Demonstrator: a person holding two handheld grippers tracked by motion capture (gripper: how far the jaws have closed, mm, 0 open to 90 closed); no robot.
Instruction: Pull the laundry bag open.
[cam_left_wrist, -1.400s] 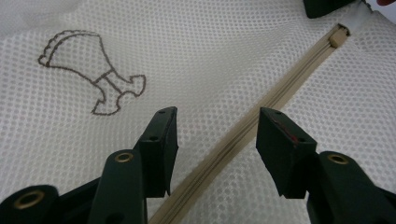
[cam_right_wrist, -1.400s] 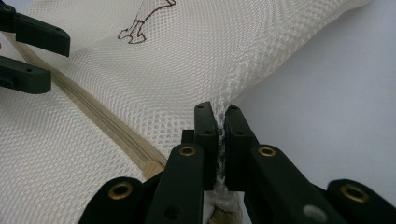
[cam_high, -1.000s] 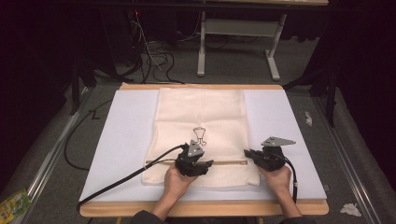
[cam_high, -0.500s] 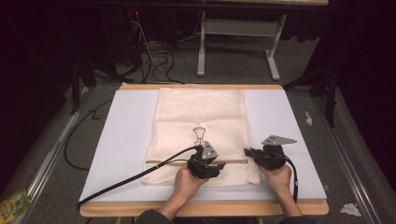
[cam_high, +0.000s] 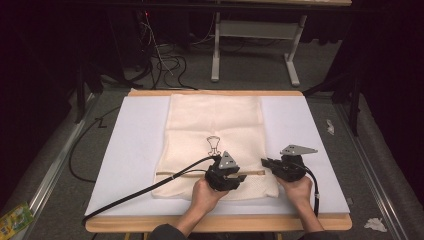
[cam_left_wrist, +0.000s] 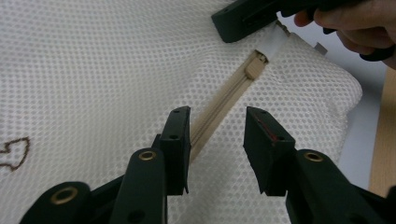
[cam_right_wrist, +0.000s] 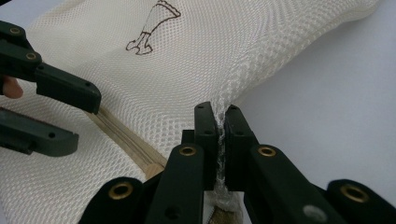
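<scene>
A cream mesh bag (cam_high: 215, 120) lies flat on the white board (cam_high: 130, 150), its tan zipper (cam_high: 182, 173) running across near the front. My left gripper (cam_high: 241, 178) hovers over the zipper's right part. In the left gripper view its jaws (cam_left_wrist: 217, 126) stand apart astride the zipper tape (cam_left_wrist: 219, 107) and have just been closing, pads clear of the mesh. The zipper pull (cam_left_wrist: 254, 70) sits just ahead. My right gripper (cam_high: 265, 162) is shut on a pinched fold of mesh (cam_right_wrist: 229, 93) at the bag's right edge, by the zipper's end.
A small brown figure (cam_high: 213, 145) is printed mid-bag. The left gripper's black cable (cam_high: 140, 192) trails over the board's front left. The wooden table edge (cam_high: 215, 225) runs along the front. A metal stand (cam_high: 250, 30) and loose cables lie on the floor behind.
My left gripper has slid right along the zipper toward the right gripper, and its jaws have narrowed. The right gripper has kept still, holding the mesh.
</scene>
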